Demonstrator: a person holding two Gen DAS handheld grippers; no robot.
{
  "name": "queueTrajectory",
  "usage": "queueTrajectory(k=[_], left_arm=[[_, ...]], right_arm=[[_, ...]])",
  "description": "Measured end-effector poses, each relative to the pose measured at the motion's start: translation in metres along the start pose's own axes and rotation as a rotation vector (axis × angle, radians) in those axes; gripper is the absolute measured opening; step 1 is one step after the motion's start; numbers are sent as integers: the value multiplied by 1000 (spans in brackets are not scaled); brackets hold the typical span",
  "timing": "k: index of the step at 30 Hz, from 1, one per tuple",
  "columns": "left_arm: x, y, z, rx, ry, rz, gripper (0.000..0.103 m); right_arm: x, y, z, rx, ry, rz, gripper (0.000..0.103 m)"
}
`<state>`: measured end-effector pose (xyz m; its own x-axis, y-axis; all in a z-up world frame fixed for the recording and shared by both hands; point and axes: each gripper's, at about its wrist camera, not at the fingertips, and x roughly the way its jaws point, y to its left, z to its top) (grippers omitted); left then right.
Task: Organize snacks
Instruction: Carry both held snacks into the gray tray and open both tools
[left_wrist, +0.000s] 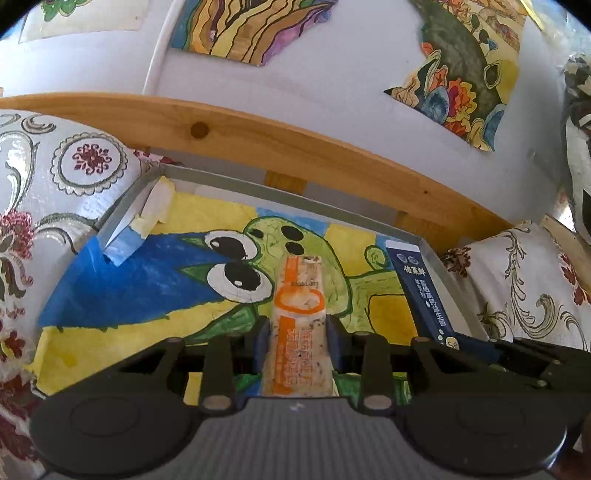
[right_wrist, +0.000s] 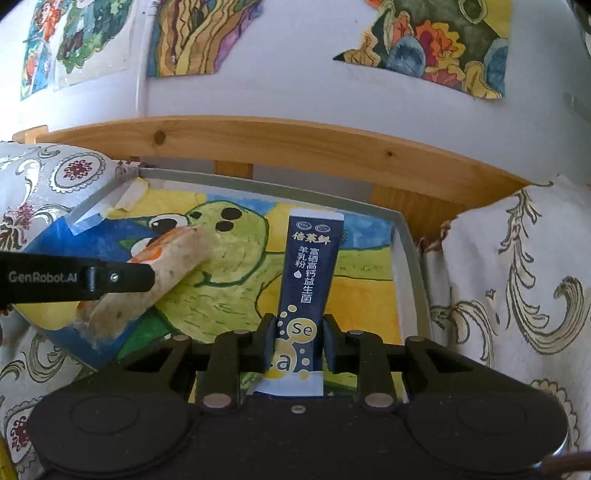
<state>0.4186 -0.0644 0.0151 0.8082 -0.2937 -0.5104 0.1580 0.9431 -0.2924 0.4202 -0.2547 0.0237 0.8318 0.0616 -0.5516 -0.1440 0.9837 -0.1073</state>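
snack sticks being held over the tray (right_wrist: 413, 251): orange stick (left_wrist: 299, 325) is being pinched near its tail by the closed left gripper (left_wrist: 297, 343), navy sachet (right_wrist: 308, 280) likewise by the right gripper (right_wrist: 297, 343); both are judged light, soft, crushable.

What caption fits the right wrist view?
Right gripper holds a navy powder sachet over the painted grey tray.
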Motion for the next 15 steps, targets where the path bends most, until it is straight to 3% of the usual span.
queueTrajectory(k=[4, 6, 9, 15], left_arm=[[-1, 0, -1, -21, 11, 25, 39], [-6, 1, -2, -37, 13, 30, 57], [-18, -1, -2, -33, -15, 48, 75], [-51, -3, -3, -10, -82, 61, 94]], right_arm=[[-6, -2, 0, -4, -18, -10, 52], [-12, -3, 0, -7, -28, -22, 56], [-24, -6, 0, 10, -44, -39, 66], [-62, -13, -3, 37, -131, -59, 87]])
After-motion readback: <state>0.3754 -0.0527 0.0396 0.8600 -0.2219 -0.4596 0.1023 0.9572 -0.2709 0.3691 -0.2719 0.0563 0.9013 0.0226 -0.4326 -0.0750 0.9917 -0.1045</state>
